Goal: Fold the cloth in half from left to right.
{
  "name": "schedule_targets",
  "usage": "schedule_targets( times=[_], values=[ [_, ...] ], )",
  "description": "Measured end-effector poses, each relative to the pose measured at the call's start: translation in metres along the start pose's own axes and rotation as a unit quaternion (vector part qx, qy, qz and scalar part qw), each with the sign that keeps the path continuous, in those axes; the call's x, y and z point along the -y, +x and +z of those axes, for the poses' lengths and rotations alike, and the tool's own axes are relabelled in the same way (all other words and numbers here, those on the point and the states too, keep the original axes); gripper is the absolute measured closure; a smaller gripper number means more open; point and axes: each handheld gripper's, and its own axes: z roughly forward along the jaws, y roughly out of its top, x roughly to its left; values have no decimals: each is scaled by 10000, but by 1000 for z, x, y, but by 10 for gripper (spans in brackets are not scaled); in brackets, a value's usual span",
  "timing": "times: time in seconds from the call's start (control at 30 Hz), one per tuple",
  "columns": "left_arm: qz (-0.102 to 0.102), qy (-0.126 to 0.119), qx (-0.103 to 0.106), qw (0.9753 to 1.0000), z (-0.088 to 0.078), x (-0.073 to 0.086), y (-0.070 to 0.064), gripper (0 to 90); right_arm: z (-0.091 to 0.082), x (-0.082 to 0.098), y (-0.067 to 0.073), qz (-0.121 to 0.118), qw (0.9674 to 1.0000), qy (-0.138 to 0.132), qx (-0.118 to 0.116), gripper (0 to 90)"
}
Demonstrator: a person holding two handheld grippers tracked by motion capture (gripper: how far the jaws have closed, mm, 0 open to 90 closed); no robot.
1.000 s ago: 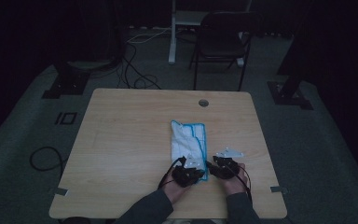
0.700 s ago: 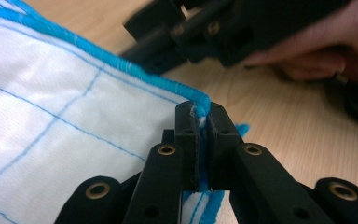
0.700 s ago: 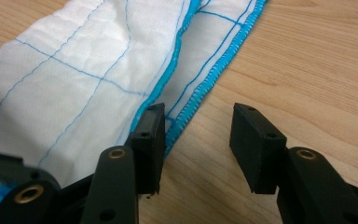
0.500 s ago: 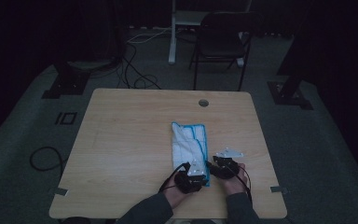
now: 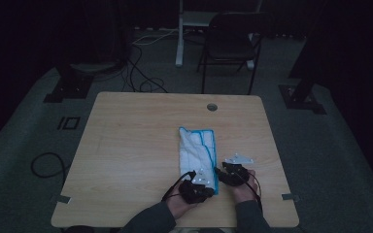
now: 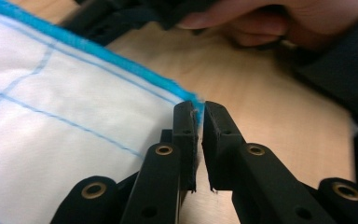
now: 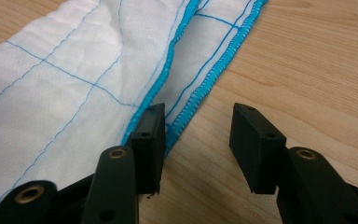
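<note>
left gripper [image 6: 199, 112] jaws, just closing, pinch only the cloth [image 6: 51, 140] corner's tip — it may slip; right gripper [image 7: 193, 140] jaws gape, empty.

A light wooden bench [image 5: 141, 145] with rounded corners is seen on a grey carpeted floor [image 5: 24, 145]. A small round grommet hole [image 5: 212, 107] is set near the bench's far edge. Beyond that edge, a dark folding metal chair [image 5: 230, 48] is placed beside a white upright post [image 5: 180, 34]. Black cables [image 5: 143, 80] are strewn across the floor behind the bench, and a looped black cable [image 5: 46, 165] is laid at its left side.
</note>
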Motion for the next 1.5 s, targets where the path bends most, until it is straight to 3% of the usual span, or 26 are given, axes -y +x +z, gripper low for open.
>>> schedule_targets(
  times=[0.07, 0.2, 0.33, 0.37, 0.47, 0.5, 0.63, 0.93, 1.13, 1.3, 1.5],
  values=[
    [89, -41, 42, 9999, -2, 1, -4, 823, 0, 0, 0, 15, 10000, -9, -7, 558],
    [109, -182, -141, 9997, -10, 0, -5, 816, 0, 0, -1, 42, 10000, -8, -6, 565],
    [-18, -296, -392, 9988, -19, 2, 4, 816, -2, -1, 4, -83, 9999, -51, 117, 629],
    [-99, -330, -489, 9982, -23, 4, 9, 816, -5, -2, 4, -69, 9997, -176, 150, 650],
    [-136, -323, -591, 9976, -27, 6, 14, 817, -8, -4, 3, -18, 9995, -278, 156, 702],
    [-203, -301, -703, 9969, -29, 10, 20, 826, -12, -7, 2, -23, 9993, -347, 138, 762],
    [-346, -239, -799, 9959, -32, 17, 27, 848, -16, -15, 1, -67, 9987, -489, 131, 812],
    [-435, -210, -847, 9952, -36, 25, 29, 855, -7, -33, 2, -131, 9982, -579, 22, 828],
    [-591, -237, -856, 9943, -40, 31, 32, 855, 6, -46, 1, -35, 9980, -624, -26, 827],
    [-710, -251, -822, 9938, -41, 36, 36, 854, 20, -61, 1, 18, 9982, -595, 37, 760],
    [-639, -232, -887, 9937, -40, 37, 35, 855, 39, -77, -1, 16, 9985, -535, 66, 730]
  ],
)
